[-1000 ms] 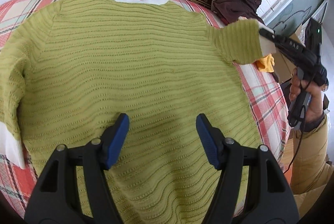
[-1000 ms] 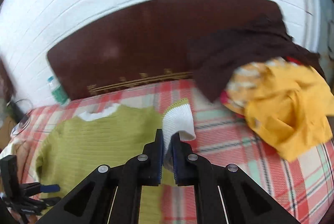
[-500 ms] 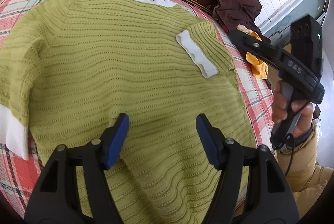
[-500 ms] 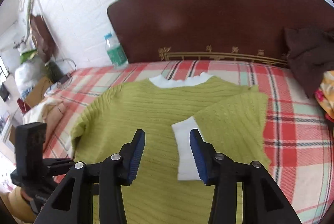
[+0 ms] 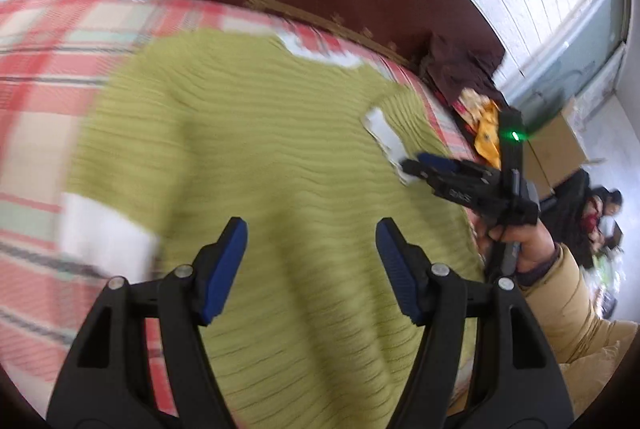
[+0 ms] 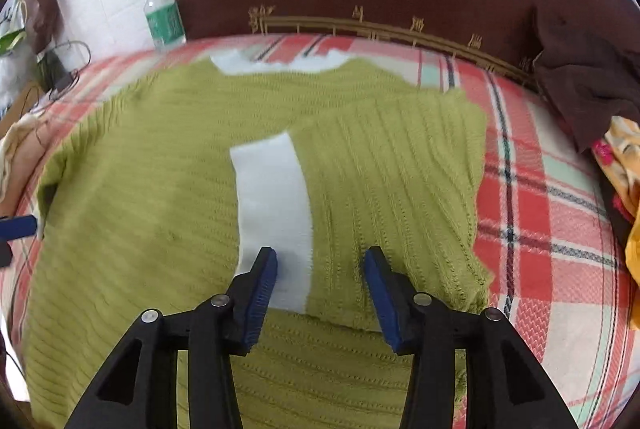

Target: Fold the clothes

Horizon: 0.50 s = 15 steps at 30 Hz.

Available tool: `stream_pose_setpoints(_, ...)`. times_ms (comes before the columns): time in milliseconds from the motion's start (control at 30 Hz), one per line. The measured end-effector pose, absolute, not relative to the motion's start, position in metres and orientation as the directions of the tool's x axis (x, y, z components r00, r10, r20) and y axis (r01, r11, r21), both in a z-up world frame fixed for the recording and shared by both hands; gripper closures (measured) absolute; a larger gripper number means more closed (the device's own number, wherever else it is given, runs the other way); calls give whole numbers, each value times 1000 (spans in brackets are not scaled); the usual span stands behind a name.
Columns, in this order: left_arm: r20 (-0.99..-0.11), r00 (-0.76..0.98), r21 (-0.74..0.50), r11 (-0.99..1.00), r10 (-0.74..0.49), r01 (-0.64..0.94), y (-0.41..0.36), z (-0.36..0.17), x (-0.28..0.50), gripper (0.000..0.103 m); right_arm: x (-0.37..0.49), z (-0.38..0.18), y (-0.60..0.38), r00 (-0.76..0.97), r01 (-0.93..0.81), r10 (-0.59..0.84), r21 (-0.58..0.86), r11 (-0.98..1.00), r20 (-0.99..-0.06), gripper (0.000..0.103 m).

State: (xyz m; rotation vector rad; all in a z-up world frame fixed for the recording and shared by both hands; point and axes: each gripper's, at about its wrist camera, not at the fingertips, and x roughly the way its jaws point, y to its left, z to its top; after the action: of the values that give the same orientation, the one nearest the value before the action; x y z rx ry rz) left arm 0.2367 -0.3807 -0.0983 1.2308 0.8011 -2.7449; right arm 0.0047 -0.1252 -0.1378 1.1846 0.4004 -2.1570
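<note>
Sweater [image 6: 160, 189] beneath both empty, wide-open grippers

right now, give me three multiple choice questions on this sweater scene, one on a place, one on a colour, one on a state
1. Where does the folded sleeve's white cuff lie?
A. on the sweater's body
B. on the headboard
C. off the bed's edge

2. What colour is the sweater?
A. navy
B. yellow-green
C. grey

3. How do the right gripper's jaws stand?
A. shut on the cuff
B. open, holding nothing
C. shut on the collar

Answers: 1 A, the cuff rests flat over the green knit in the right wrist view. 2 B, the ribbed knit is yellow-green with white trim. 3 B, there is a wide gap between the blue pads above the cloth.
</note>
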Motion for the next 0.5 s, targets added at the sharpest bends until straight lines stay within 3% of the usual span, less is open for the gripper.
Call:
stream_pose_setpoints(33, -709, -695, -421, -865, 125, 273, -394, -96, 247, 34, 8, -135, -126, -385, 662, -396, 50, -748, -834, 54)
stream_pose_setpoints(100, -720, -693, -382, -851, 31, 360, -420, -95, 263, 22, 20, -126, -130, -360, 699, -445, 79, -710, -820, 52)
stream_pose_setpoints(167, -750, -661, -364, -829, -9, 424, -442, -105, 269, 22, 37, -117, -138, -325, 750, -502, 105, -653, -801, 45)
stream_pose_setpoints(400, -813, -574, -383, -837, 103, 392, -462, -146, 247, 22, 92, -117, -194, -186, 870, -573, 138, -474, -798, 37)
stream_pose_setpoints(433, -814, -570, -379, -843, 108, 381, -460, -149, 244, 24, 99, -120, -199, -177, 878, -569, 133, -460, -803, 36)
stream_pose_setpoints(467, -822, -561, -361, -853, 99, 378, -457, -149, 240, 35, 105, -121, -203, -175, 882, -563, 125, -454, -807, 34)
stream_pose_setpoints(500, -831, -550, -339, -863, 87, 375, -454, -149, 235, 55, 109, -122, -205, -172, 884, -558, 124, -452, -812, 34)
